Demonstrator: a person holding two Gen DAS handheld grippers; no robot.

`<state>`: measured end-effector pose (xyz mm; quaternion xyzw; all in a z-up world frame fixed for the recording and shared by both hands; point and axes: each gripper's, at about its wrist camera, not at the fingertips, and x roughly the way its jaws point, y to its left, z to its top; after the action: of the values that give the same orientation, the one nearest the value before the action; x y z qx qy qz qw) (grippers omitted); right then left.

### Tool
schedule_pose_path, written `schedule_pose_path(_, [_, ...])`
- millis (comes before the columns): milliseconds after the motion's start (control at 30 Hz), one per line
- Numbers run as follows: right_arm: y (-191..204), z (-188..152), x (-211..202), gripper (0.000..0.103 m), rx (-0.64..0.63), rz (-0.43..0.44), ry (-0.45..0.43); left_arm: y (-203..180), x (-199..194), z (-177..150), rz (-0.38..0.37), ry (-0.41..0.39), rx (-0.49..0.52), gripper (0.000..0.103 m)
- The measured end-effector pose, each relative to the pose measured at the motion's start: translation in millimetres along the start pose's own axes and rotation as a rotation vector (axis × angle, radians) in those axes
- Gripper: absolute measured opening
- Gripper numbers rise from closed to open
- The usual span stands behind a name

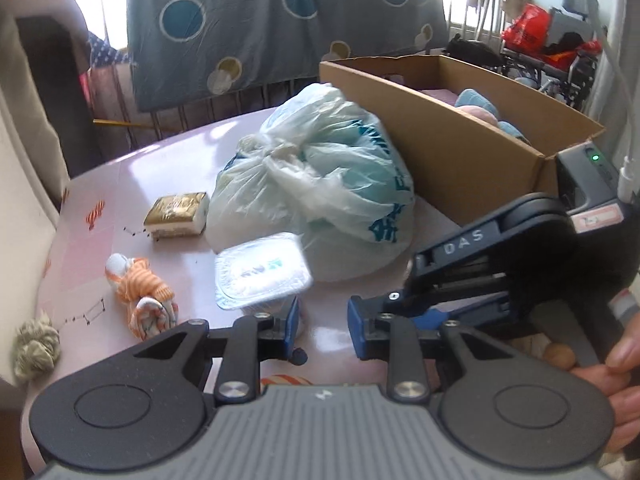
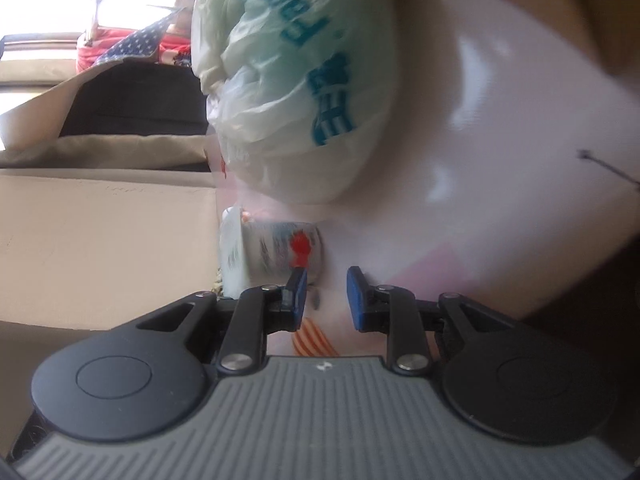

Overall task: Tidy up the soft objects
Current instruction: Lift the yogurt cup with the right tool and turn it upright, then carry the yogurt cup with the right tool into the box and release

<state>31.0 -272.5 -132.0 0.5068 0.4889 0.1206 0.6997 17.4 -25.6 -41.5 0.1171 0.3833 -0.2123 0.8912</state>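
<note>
Left gripper [image 1: 322, 330] sits closest to us, jaws parted, nothing between them, low over the pink bench [image 1: 168, 160]. We see the right gripper [image 2: 326, 300] rolled on its side just right of it, also spread and empty, its view blurred.

Landmark: the foil-lidded tub [image 1: 262, 270]. It stands just ahead of the left gripper's left finger. The orange striped sock toy [image 1: 138, 294] lies left of the tub, the grey fuzzy wad [image 1: 34, 346] further left at the bench edge. The tied plastic bag [image 1: 316, 168] bulges behind the tub, touching it, and the cardboard box [image 1: 448, 136], already holding soft items, stands beyond the bag to the right. The tissue pack [image 1: 178, 216] is behind-left of the tub.

Risks, we judge:
- reaching left clips the tub and tips it
- slippery bag film tears or slides from a pinch
- the two grippers, near each other, collide
- the wad gets nudged off the edge
</note>
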Motion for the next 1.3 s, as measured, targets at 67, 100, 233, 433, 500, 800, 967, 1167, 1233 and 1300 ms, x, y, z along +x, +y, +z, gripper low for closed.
schedule_pose_path(67, [5, -2, -10, 0.022, -0.058, -0.023, -0.035, 0, -5, -1, 0.002, -0.017, 0.010, 0.033])
schedule_pose_path(100, [9, -4, -14, 0.022, -0.089, -0.026, -0.050, 0, -8, -2, 0.010, -0.024, 0.017, 0.039])
schedule_pose_path(233, [31, -9, -18, 0.024, -0.186, 0.010, -0.083, 8, -14, -5, 0.063, -0.037, 0.033, 0.050])
schedule_pose_path(433, [54, -1, -4, 0.030, -0.258, 0.029, -0.099, 25, -1, -3, 0.079, -0.013, 0.000, 0.062])
schedule_pose_path(500, [56, 6, 2, 0.032, -0.256, 0.031, -0.099, 29, 8, -3, 0.072, 0.001, -0.008, 0.065])
schedule_pose_path(800, [68, 26, 30, 0.034, -0.255, 0.014, -0.080, 42, 49, -1, 0.055, 0.060, -0.054, 0.066])
schedule_pose_path(967, [72, 32, 44, 0.034, -0.257, 0.021, -0.063, 52, 59, 1, 0.041, 0.045, -0.098, 0.062])
schedule_pose_path(1167, [78, 29, 49, 0.029, -0.294, 0.035, -0.064, 50, 57, 6, 0.053, 0.009, -0.101, 0.051])
schedule_pose_path(1233, [82, 27, 46, 0.029, -0.307, 0.042, -0.066, 49, 54, 7, 0.059, 0.000, -0.105, 0.050])
schedule_pose_path(1300, [86, 26, 43, 0.029, -0.318, 0.045, -0.065, 48, 49, 8, 0.061, -0.006, -0.110, 0.050])
